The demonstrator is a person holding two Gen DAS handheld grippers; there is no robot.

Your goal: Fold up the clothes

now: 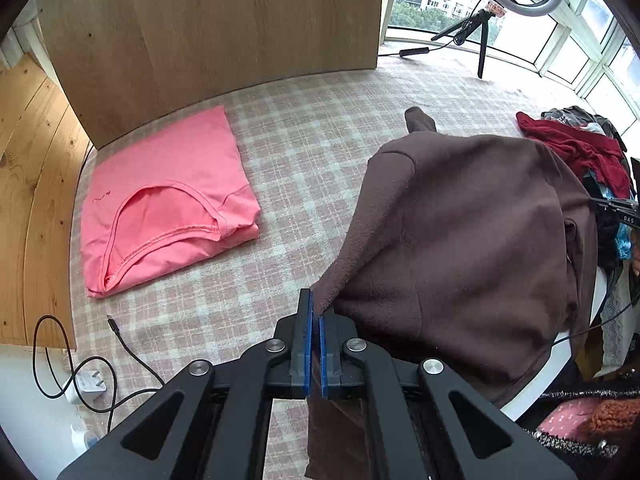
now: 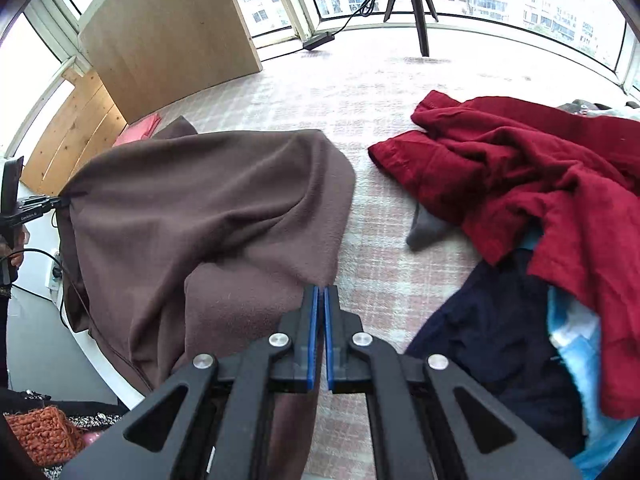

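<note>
I had the left gripper (image 1: 316,312) pinched tight on one corner of the brown fleece garment (image 1: 460,248), its blue pads (image 1: 308,340) pressed together with the cloth's edge caught between them. The right gripper (image 2: 321,300) was likewise clamped on another corner of the same brown fleece garment (image 2: 208,208), pads together on the fabric. Between the two the fleece hung raised over the checked bedcover (image 1: 280,152), sagging in soft folds, with a strip of it trailing down beneath each gripper toward me.

Far to the left on the cover lay a folded pink shirt (image 1: 164,200), flat, neckline up, just beside the wooden panel (image 1: 208,24). To the right of the fleece I saw a heap of unfolded clothes: a dark red garment (image 2: 532,176) on top, a navy piece (image 2: 492,332) nearer me, some light blue cloth (image 2: 580,344) at the right edge, and a grey bit (image 2: 426,230) poking out from under the red. A black tripod (image 2: 416,4) stood far off by the window. A charger and its black cable (image 1: 92,376) lay at the near left edge of the cover.
</note>
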